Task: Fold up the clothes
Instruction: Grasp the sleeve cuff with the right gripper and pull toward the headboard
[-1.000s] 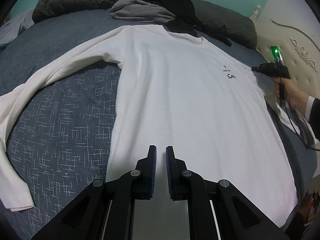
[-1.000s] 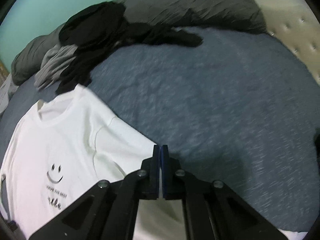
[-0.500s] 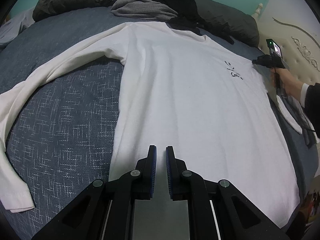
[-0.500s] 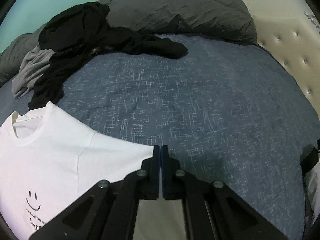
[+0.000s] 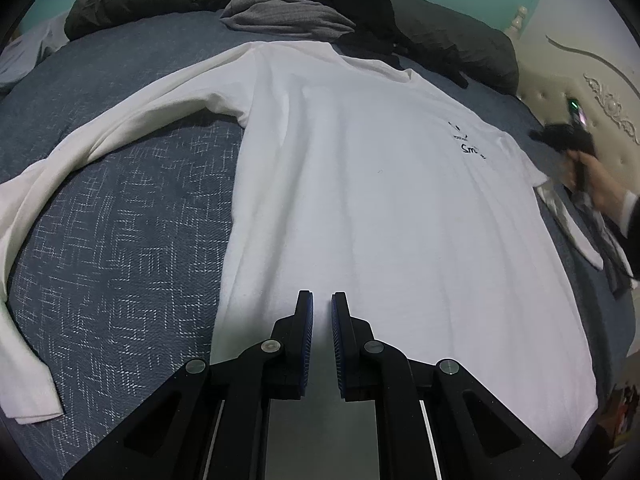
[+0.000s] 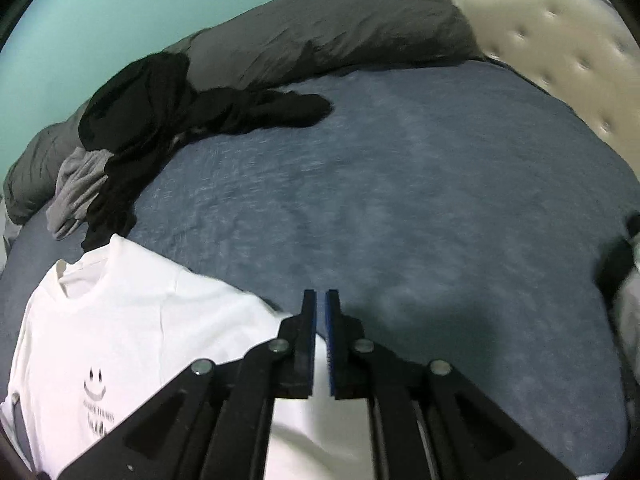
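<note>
The white shirt [image 5: 380,200] lies flat on the bed [image 5: 120,240]; the left gripper [image 5: 322,300] hovers slightly parted and empty, while the right gripper [image 6: 321,298] has just been opening with nothing between its jaws.

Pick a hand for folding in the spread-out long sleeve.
Left. The left tongs hover over the white shirt hem, sleeve on their side. The right tongs sit at the opposite shoulder.

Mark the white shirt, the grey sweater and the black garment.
white shirt [image 5: 380,208], left wrist view, chest panel.
grey sweater [image 5: 280,14], left wrist view, bunched middle.
black garment [image 6: 152,100], right wrist view, main heap.
</note>
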`<state>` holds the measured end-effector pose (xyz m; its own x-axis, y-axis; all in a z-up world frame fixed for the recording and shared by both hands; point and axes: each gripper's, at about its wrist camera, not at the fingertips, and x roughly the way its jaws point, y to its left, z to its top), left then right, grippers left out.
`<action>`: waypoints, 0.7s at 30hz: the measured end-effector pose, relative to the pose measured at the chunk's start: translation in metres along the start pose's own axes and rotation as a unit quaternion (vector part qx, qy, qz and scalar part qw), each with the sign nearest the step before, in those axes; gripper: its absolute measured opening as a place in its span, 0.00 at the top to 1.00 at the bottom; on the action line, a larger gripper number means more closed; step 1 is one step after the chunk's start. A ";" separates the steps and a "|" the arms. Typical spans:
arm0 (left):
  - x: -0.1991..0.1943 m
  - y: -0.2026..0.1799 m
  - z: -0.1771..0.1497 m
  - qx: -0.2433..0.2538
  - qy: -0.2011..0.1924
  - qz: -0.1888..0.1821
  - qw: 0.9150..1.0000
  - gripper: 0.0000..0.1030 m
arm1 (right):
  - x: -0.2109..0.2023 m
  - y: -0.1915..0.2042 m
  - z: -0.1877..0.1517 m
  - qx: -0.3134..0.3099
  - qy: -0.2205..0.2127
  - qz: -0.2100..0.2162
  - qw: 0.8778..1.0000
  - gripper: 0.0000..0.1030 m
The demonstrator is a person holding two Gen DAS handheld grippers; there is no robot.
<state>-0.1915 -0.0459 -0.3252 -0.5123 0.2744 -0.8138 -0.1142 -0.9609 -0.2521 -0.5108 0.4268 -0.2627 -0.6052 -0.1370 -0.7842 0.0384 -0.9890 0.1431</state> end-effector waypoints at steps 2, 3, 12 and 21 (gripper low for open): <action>-0.003 -0.002 0.000 0.001 -0.003 -0.001 1.000 0.90 | -0.018 -0.024 -0.009 0.010 0.004 -0.004 1.000 0.88; -0.004 -0.002 0.000 0.002 -0.005 -0.001 1.000 0.90 | -0.029 -0.038 -0.016 0.019 0.004 -0.006 1.000 0.81; -0.007 -0.009 0.002 0.006 -0.012 -0.003 1.000 0.90 | -0.099 -0.130 -0.077 0.041 0.026 -0.048 0.998 0.62; -0.005 -0.016 0.003 0.014 -0.013 -0.003 1.000 0.90 | -0.119 -0.182 -0.129 0.041 0.077 -0.123 0.989 0.54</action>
<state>-0.1895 -0.0319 -0.3155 -0.5342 0.2792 -0.7979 -0.1411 -0.9601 -0.2415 -0.3431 0.6154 -0.2739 -0.4601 0.0942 -0.8828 -0.1636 -0.9863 -0.0200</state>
